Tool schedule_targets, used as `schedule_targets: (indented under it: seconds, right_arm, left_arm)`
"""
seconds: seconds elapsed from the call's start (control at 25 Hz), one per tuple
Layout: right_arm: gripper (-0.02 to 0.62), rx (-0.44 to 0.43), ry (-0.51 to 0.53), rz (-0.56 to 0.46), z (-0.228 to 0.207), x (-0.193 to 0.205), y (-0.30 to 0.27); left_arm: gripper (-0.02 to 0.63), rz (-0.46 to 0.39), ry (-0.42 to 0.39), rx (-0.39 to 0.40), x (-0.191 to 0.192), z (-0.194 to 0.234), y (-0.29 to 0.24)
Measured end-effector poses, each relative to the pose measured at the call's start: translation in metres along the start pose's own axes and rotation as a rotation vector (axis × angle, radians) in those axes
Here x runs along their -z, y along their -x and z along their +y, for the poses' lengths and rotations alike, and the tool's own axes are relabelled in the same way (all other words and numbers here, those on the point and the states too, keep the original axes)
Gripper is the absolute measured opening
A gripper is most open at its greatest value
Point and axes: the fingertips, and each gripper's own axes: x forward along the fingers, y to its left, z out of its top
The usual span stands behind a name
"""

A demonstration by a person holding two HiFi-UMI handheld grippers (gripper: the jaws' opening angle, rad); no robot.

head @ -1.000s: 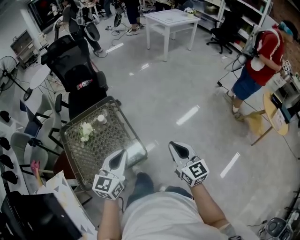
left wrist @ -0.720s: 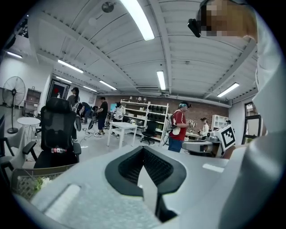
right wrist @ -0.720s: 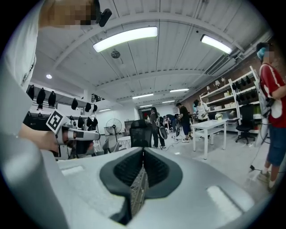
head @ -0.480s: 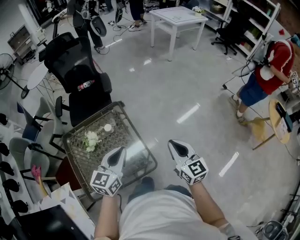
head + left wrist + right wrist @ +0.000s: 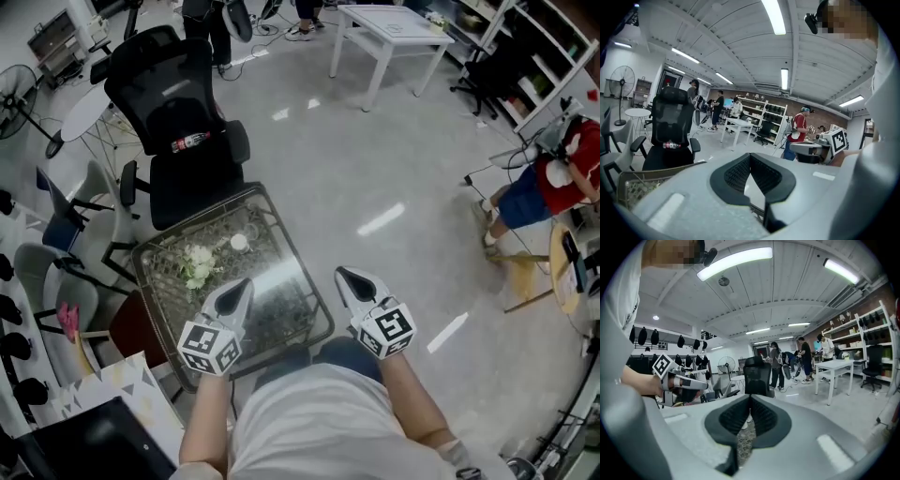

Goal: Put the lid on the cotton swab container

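A small round white object (image 5: 239,242), either the lid or the container, lies on a glass-topped table (image 5: 302,281) in the head view. Beside it sits a cluster of white pieces (image 5: 198,263); both are too small to tell apart. My left gripper (image 5: 240,285) hovers over the table's near side, shut and holding nothing, a short way from the white pieces. My right gripper (image 5: 349,277) is shut and empty, over the floor just right of the table's edge. In the left gripper view the left gripper (image 5: 750,157) has its jaws closed tip to tip, as does the right gripper (image 5: 750,398) in its own view.
A black office chair (image 5: 183,131) stands right behind the table. Grey chairs (image 5: 56,272) and a round white side table (image 5: 82,114) are on the left. A white table (image 5: 389,28) stands far back. A person in a red shirt (image 5: 567,173) is at the right over open grey floor (image 5: 375,187).
The view has closed in on the glass table, which now lies under my left gripper instead of ahead and left. Both grippers stay shut and side by side.
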Motion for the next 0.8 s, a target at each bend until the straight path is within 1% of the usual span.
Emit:
schedule_targets:
  seconds: [0.24, 0.4, 0.6, 0.68, 0.8]
  right_arm:
    - [0.008, -0.086, 0.033, 0.051, 0.012, -0.001, -0.044]
    - [0.008, -0.156, 0.065, 0.105, 0.012, 0.005, -0.078]
    - [0.008, -0.284, 0.124, 0.187, 0.003, 0.014, -0.12]
    - [0.008, -0.338, 0.132, 0.215, -0.003, 0.018, -0.14]
    - [0.008, -0.414, 0.142, 0.253, -0.011, 0.026, -0.168]
  left_arm:
    - [0.009, 0.009, 0.052, -0.069, 0.011, 0.032, 0.008]
    - [0.009, 0.017, 0.093, -0.12, 0.02, 0.053, 0.004]
    - [0.009, 0.031, 0.162, -0.231, 0.031, 0.074, -0.006]
    - [0.009, 0.034, 0.189, -0.278, 0.034, 0.085, -0.014]
    - [0.009, 0.029, 0.251, -0.352, 0.041, 0.1, -0.025]
